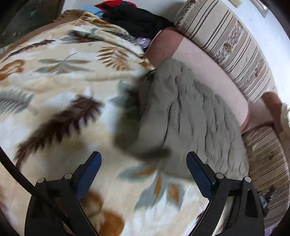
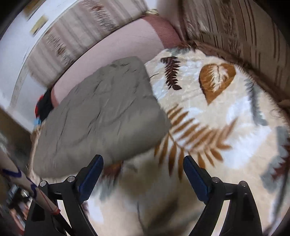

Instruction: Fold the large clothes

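Observation:
A grey garment (image 1: 184,116) lies folded into a wrinkled block on a cream blanket with a leaf print (image 1: 59,76). In the right wrist view the garment (image 2: 101,112) lies on the blanket (image 2: 217,116) to the left of centre. My left gripper (image 1: 144,163) is open and empty, hovering above the garment's near edge. My right gripper (image 2: 143,165) is open and empty, above the blanket just in front of the garment's near corner. Both views are blurred by motion.
A pile of black, red and blue clothes (image 1: 130,16) lies at the far end of the blanket. A pink sofa seat (image 1: 204,69) and striped back cushions (image 1: 226,41) border the garment. A striped cushion (image 2: 244,30) lies behind the blanket.

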{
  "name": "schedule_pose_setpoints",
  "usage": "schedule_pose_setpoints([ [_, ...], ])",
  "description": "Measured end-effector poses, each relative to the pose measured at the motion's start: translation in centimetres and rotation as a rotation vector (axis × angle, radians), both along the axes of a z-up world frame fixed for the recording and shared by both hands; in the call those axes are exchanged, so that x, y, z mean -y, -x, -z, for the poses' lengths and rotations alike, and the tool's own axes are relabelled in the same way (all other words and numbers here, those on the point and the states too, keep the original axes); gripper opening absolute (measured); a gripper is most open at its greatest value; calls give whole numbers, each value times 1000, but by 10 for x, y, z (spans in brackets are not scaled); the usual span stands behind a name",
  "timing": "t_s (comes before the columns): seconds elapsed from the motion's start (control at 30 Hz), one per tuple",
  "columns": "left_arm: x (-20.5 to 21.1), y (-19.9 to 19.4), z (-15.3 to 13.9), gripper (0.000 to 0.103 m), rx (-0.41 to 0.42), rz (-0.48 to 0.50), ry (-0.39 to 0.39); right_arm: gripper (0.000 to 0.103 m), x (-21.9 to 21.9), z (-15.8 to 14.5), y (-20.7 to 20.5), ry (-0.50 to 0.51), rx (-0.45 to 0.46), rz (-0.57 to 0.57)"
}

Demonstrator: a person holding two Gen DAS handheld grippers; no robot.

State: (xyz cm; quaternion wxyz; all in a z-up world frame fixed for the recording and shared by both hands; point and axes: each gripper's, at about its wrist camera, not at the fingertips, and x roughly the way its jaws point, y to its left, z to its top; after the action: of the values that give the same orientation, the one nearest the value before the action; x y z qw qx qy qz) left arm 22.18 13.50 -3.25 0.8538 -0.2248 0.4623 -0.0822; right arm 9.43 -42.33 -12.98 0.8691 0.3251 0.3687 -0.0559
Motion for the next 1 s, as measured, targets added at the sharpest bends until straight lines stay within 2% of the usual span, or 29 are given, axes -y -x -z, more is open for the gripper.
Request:
schedule_pose_setpoints([
  [0.1, 9, -35, 10, 94, 9, 70, 93, 93, 9, 14, -25, -53, -11, -5],
  [0.17, 19, -53, 19, 94, -4, 122, 118, 93, 10, 22, -42, -87, 0, -21],
  [0.23, 38, -75, 33, 98, -36, 183, 93, 95, 10, 27, -56, -132, 9, -32],
  [0.27, 47, -82, 39, 102, -58, 193, 81, 97, 10, 29, -62, -152, 7, -31],
  [0.33, 59, -87, 39, 101, -81, 172, 34, 97, 10, 35, -77, -204, -7, -34],
  [0.37, 62, -87, 36, 90, -85, 171, 19, 96, 10, 37, -82, -219, -17, -32],
  [0.4, 63, -83, 29, 82, -89, 166, 24, 85, 10, 36, -85, -230, -21, -35],
  [0.43, 62, -80, 23, 70, -89, 167, 22, 77, 10, 34, -84, -250, -18, -44],
  [0.47, 62, -77, 16, 60, -82, 176, 13, 63, 11, 30, -81, -275, -12, -46],
  [0.5, 62, -71, 7, 57, -70, 190, 5, 53, 13, 24, -76, -294, 5, -56],
  [0.53, 61, -64, -3, 53, -58, 202, 0, 50, 13, 18, -72, -300, 20, -67],
  [0.6, 60, -47, -19, 53, -39, 223, -16, 46, 11, 3, -57, -294, 56, -88],
  [0.7, 51, -23, -20, 56, -29, 241, -37, 46, 6, -6, -32, -281, 78, -121],
  [0.77, 48, -22, -5, 69, -63, 224, -60, 49, 1, 1, -24, -246, 56, -134],
  [0.83, 47, -25, 14, 76, -105, 192, -87, 55, -1, 19, -23, -220, 5, -124],
  [0.9, 38, -16, 13, 76, -107, 172, -51, 78, 0, 32, -21, -227, -28, -65],
  [0.97, 28, -6, 0, 76, -91, 179, -45, 81, 3, 28, -12, -214, -31, -45],
  [1.0, 24, -2, -6, 76, -78, 174, -60, 81, 5, 18, -4, -169, -25, -46],
])
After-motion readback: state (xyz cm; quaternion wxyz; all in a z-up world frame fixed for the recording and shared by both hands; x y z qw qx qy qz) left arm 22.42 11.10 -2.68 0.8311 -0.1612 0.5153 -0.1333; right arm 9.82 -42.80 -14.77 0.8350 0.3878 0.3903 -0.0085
